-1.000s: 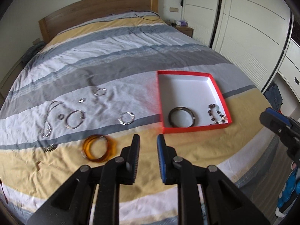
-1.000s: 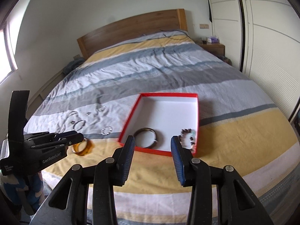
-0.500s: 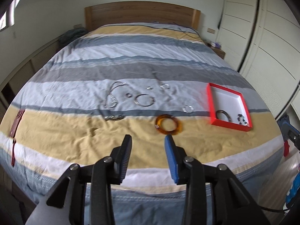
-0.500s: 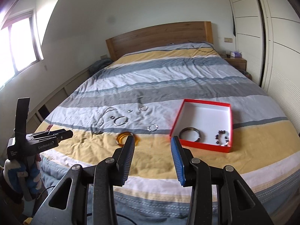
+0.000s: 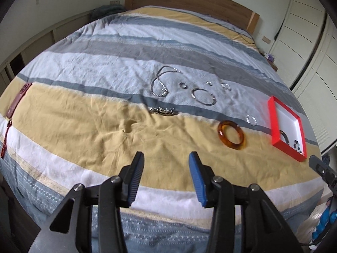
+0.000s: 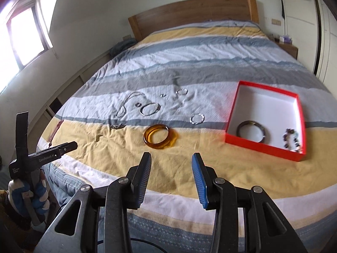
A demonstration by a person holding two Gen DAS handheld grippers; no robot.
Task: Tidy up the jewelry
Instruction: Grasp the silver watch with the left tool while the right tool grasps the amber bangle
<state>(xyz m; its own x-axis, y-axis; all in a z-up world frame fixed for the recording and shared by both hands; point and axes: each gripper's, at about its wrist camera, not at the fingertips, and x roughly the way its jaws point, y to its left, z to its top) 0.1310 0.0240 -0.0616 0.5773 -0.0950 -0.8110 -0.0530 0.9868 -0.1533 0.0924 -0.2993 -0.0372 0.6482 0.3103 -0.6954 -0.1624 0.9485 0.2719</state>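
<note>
Striped bed (image 6: pixel 210 67): red box (image 6: pixel 261 145) holds two bracelets; amber bangle (image 6: pixel 157 138), silver pieces outside. Left gripper (image 5: pixel 166 164) opening, empty; right gripper (image 6: pixel 171 164) parted, empty.

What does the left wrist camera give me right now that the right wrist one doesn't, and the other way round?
Only the left wrist view: the left gripper head-on, jaws opening with nothing between them.

Only the right wrist view: the whole inside of the red box, holding a dark bangle and a beaded bracelet, the window, and the gloved hand.

Both: the striped bedspread, the amber bangle, the silver pieces including the large hoop and the chain necklace, and the red strap.
</note>
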